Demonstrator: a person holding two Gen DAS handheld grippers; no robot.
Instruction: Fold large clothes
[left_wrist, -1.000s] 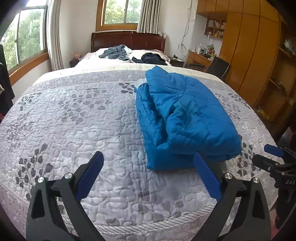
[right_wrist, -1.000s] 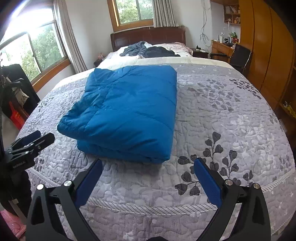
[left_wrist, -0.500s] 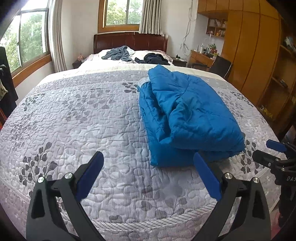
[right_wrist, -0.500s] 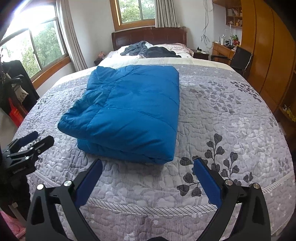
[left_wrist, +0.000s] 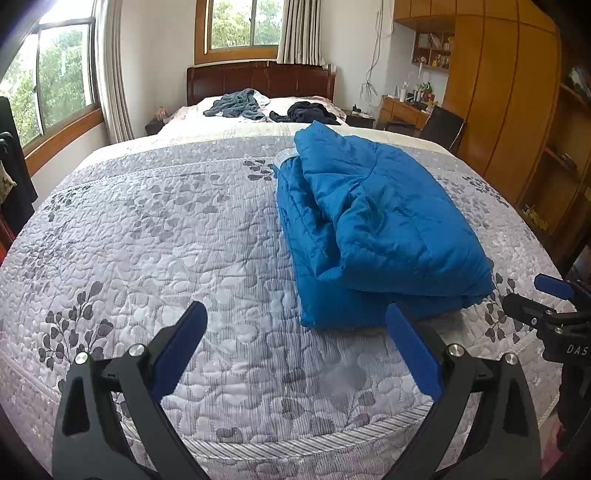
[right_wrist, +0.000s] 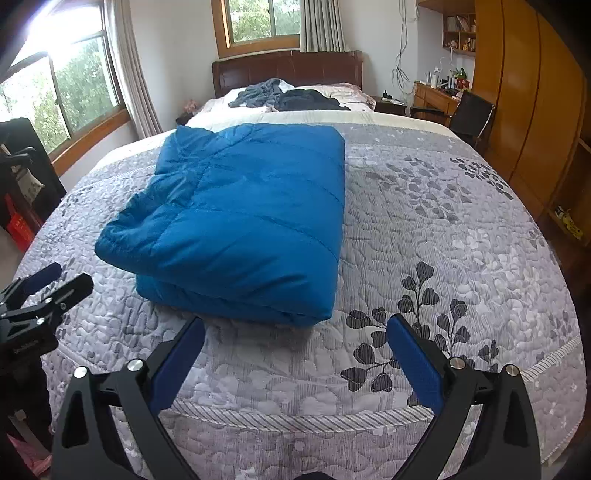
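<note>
A blue quilted jacket (left_wrist: 373, 229) lies folded into a thick rectangle on the grey leaf-patterned bedspread (left_wrist: 166, 236). In the right wrist view the same jacket (right_wrist: 243, 218) sits left of centre, its near fold facing me. My left gripper (left_wrist: 295, 314) is open and empty over the bedspread, left of the jacket's near corner. My right gripper (right_wrist: 295, 321) is open and empty, just short of the jacket's near edge. Each gripper shows at the edge of the other's view: the right gripper (left_wrist: 546, 306) and the left gripper (right_wrist: 40, 291).
Two dark garments (left_wrist: 236, 105) lie by the pillows under the wooden headboard (left_wrist: 260, 79). A desk and black chair (left_wrist: 443, 125) and wooden wardrobes (left_wrist: 509, 92) stand along the right. Windows (left_wrist: 55, 92) and hanging clothes are at the left.
Both cameras have risen and pulled back slightly, so the jacket sits a bit farther from the fingers. The jacket itself has not moved. Both grippers stay open.
</note>
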